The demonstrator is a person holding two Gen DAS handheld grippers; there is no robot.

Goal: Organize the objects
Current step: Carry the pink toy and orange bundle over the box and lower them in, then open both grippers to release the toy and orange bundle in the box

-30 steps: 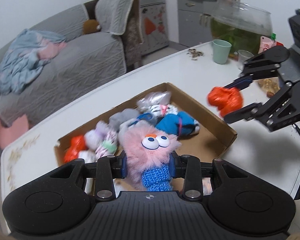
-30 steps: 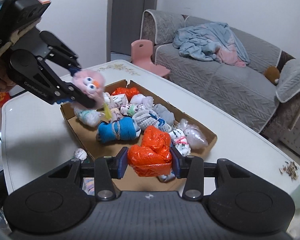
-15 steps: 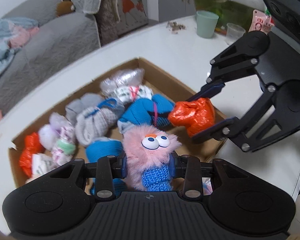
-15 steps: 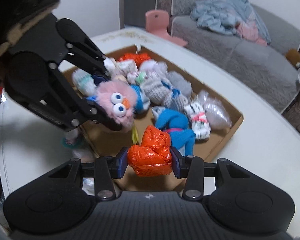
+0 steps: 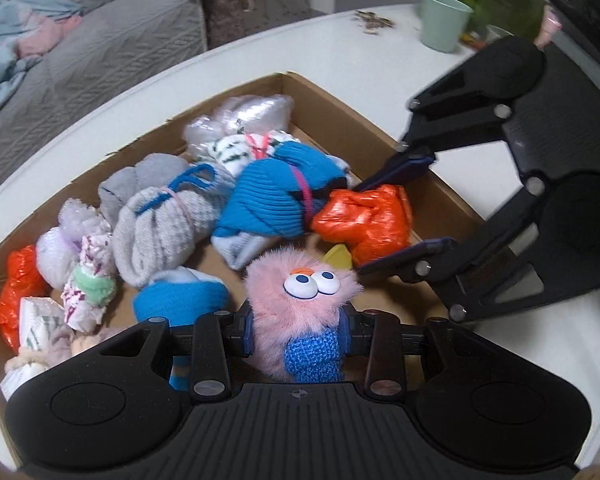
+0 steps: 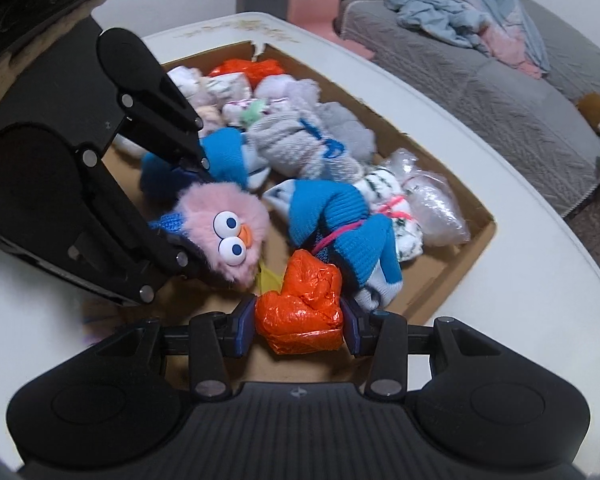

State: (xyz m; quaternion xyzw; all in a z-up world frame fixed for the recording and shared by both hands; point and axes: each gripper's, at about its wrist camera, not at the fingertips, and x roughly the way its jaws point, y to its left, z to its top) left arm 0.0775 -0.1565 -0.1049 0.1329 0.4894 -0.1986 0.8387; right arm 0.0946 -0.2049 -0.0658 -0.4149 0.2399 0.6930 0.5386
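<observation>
White table bears cardboard box | grey sofa behind | left gripper clamps pink toy | right gripper clamps orange bag

The left wrist view is taken from just behind the left claw, looking forward and down into the cardboard box at close range, with the sofa seen beyond. The right wrist view is taken from behind the right claw, facing the same box from the opposite side. The box, the desk and the sofa are shared, and each claw is seen by the other camera; the far edges are blurred, perhaps by motion.
</observation>
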